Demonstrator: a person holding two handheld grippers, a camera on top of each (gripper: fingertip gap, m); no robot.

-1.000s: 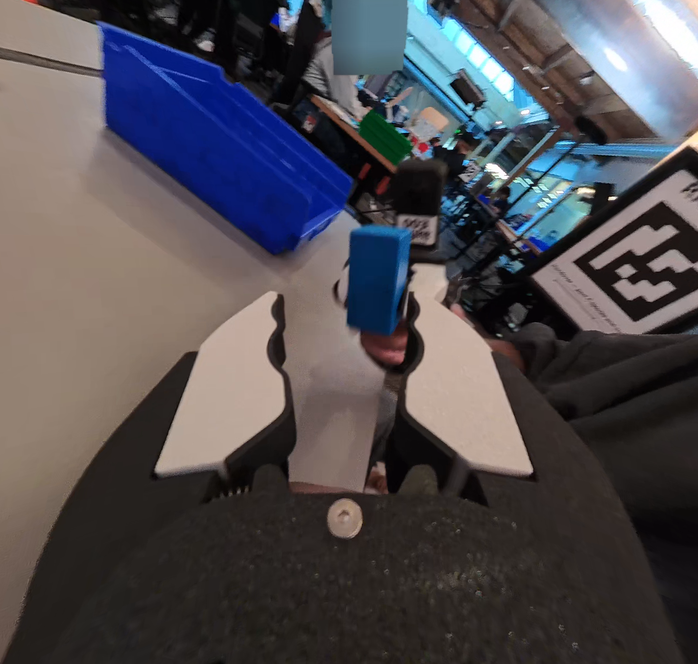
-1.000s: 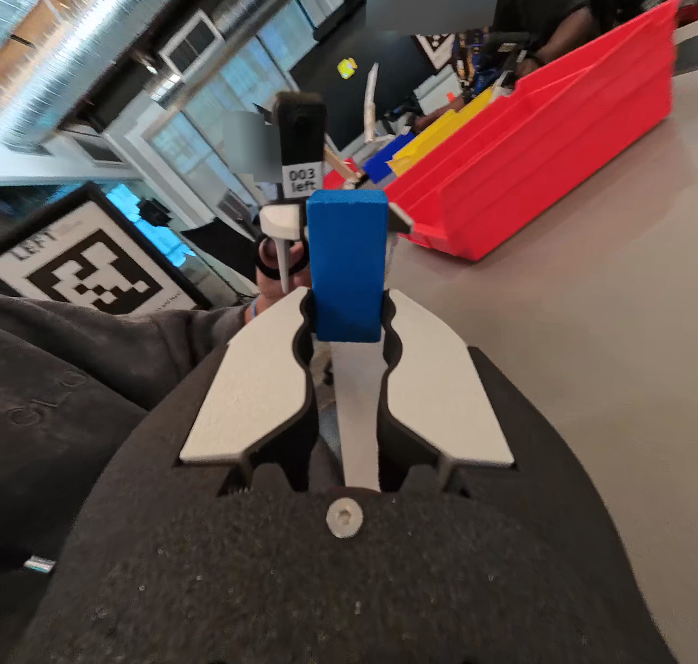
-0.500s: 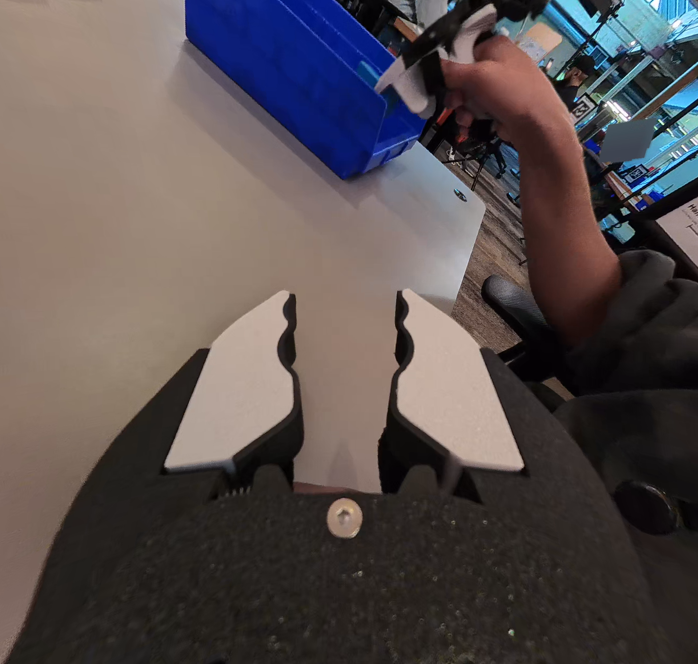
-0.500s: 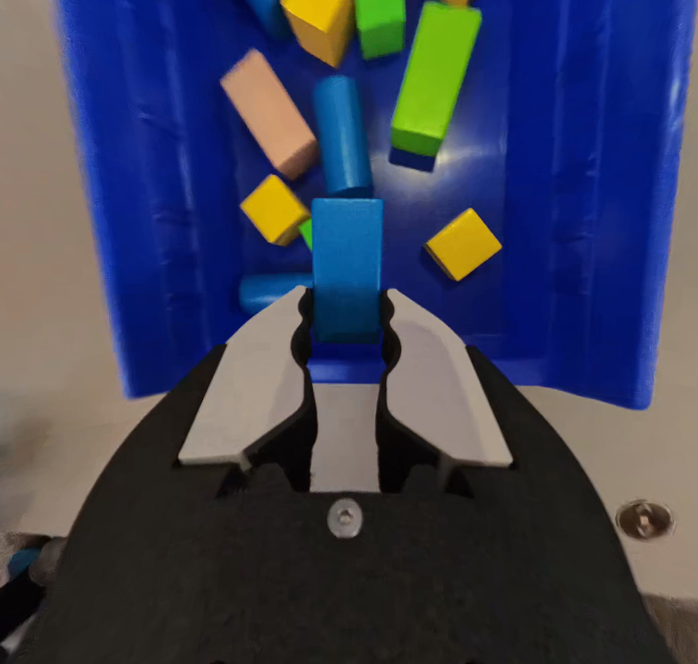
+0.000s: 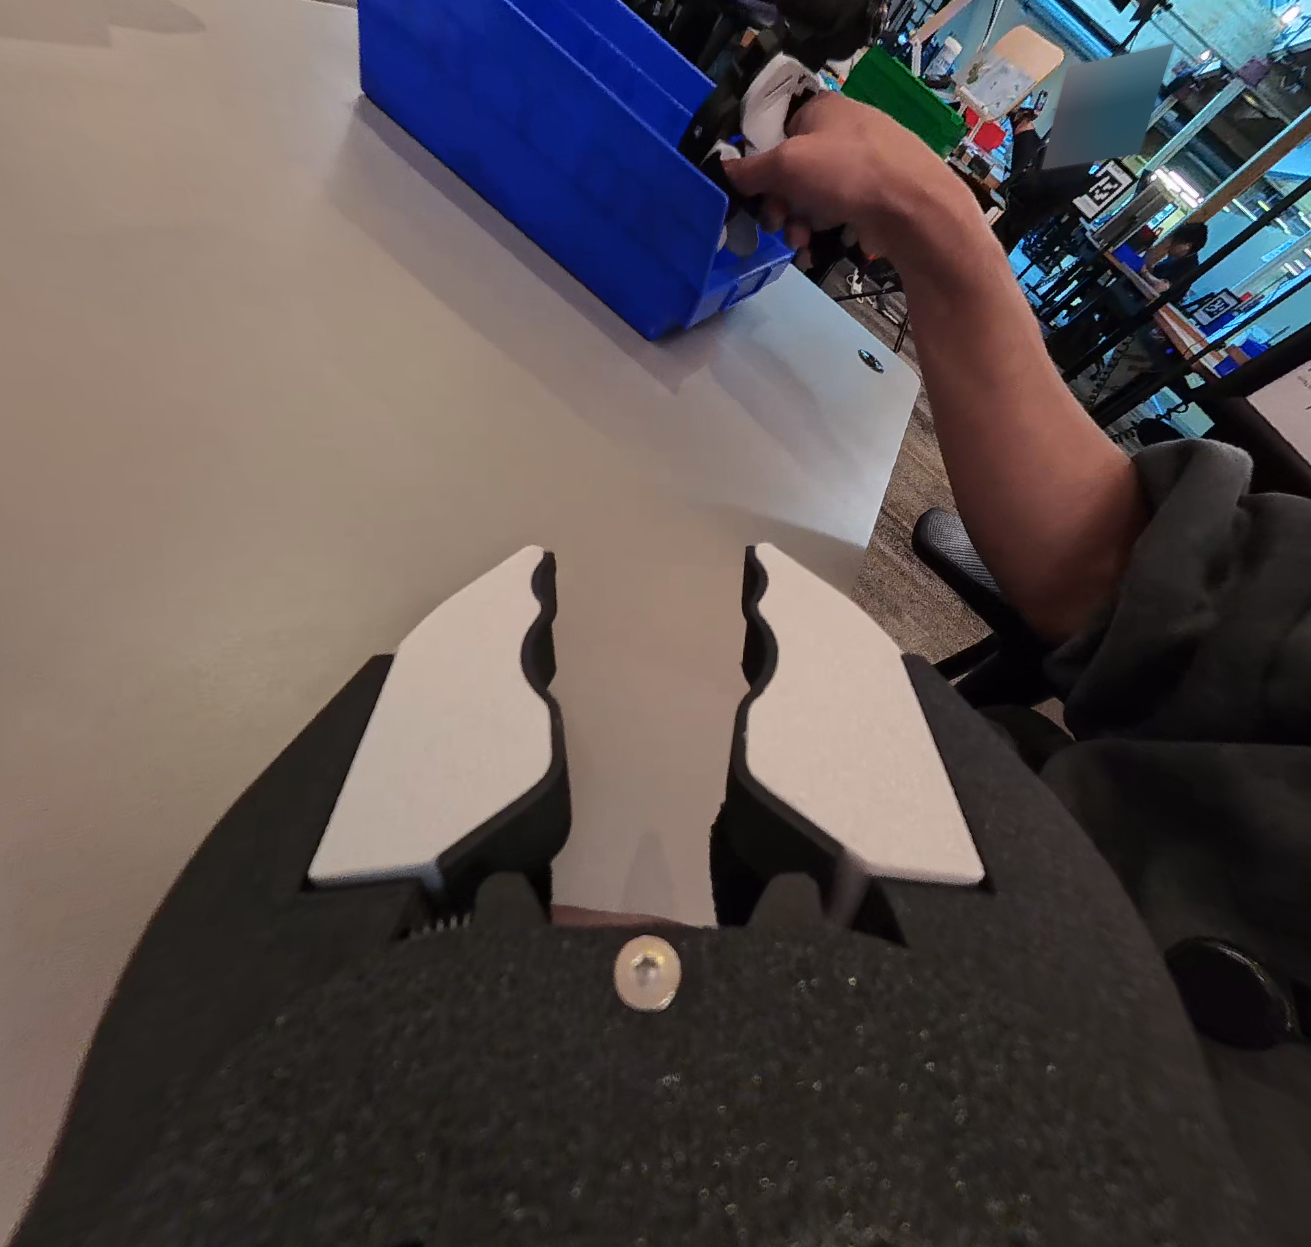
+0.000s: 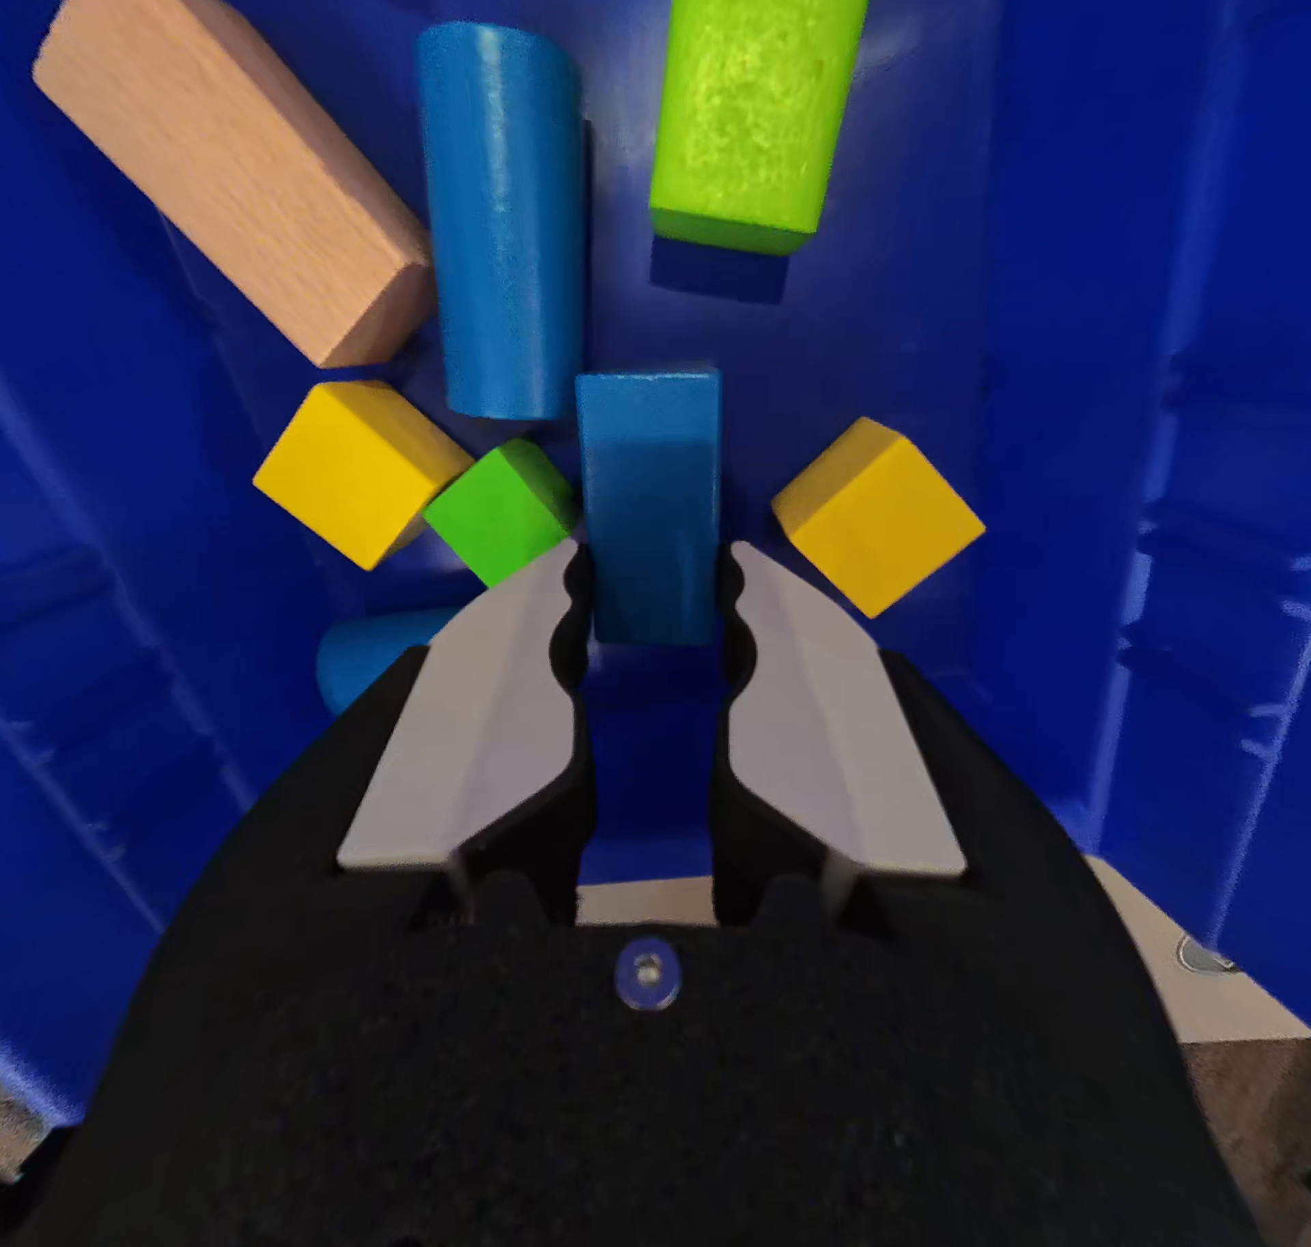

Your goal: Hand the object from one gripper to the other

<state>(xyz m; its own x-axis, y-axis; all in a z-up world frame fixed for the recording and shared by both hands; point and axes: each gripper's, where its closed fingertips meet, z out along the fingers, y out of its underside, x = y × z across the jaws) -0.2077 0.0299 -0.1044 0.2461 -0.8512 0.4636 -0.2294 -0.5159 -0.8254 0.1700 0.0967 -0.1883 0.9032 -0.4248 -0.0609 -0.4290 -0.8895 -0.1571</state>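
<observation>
My right gripper [image 6: 653, 553] is shut on a blue rectangular block [image 6: 649, 475] and holds it low inside the blue bin [image 6: 1135, 290], pointing down at the bin floor. The block's far end sits between a green cube [image 6: 504, 503] and a yellow cube [image 6: 880, 510]. My left gripper [image 5: 645, 560] is open and empty above the grey table [image 5: 213, 361]. In the left wrist view, the person's hand [image 5: 837, 170] reaches the right gripper over the near end of the blue bin [image 5: 532, 113], and its fingers are hidden inside.
The bin also holds a blue cylinder [image 6: 504, 219], a long green block [image 6: 752, 78], a plain wooden block [image 6: 227, 149] and another yellow cube [image 6: 355, 468]. The table's corner [image 5: 887, 432] lies right of the bin, with a chair [image 5: 950, 553] beyond.
The right gripper carried the blue block away from the left gripper, over the blue bin and down into it. The left gripper stayed open and drew back over the table.
</observation>
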